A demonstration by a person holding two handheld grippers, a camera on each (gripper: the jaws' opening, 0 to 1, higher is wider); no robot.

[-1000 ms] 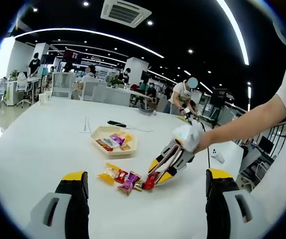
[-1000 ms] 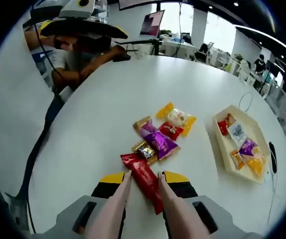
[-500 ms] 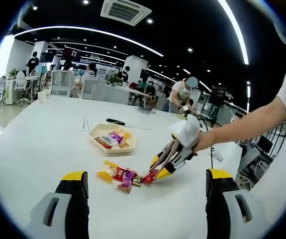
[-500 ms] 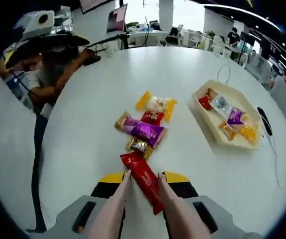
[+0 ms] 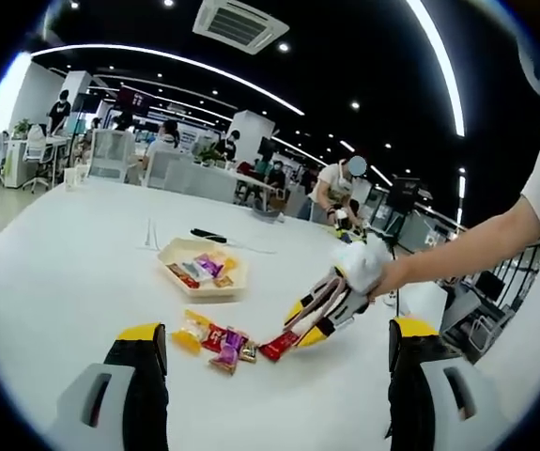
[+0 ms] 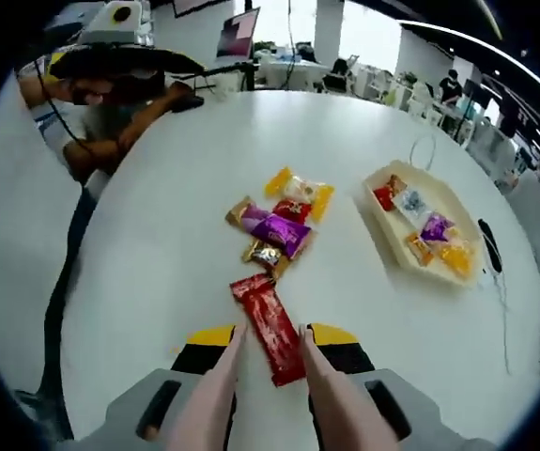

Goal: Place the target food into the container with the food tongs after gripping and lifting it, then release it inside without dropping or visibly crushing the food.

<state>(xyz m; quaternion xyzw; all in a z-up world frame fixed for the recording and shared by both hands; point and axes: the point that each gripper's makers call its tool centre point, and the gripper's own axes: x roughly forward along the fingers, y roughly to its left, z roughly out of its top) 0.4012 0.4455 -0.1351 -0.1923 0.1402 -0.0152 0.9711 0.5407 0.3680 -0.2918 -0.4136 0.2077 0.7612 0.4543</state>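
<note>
The right tongs are closed on a red candy bar wrapper, apparently lifted just above the white counter. Beyond it lies a cluster of wrapped candies, and to the right a cream tray holding more sweets. The left tongs gape wide, holding nothing.
</note>
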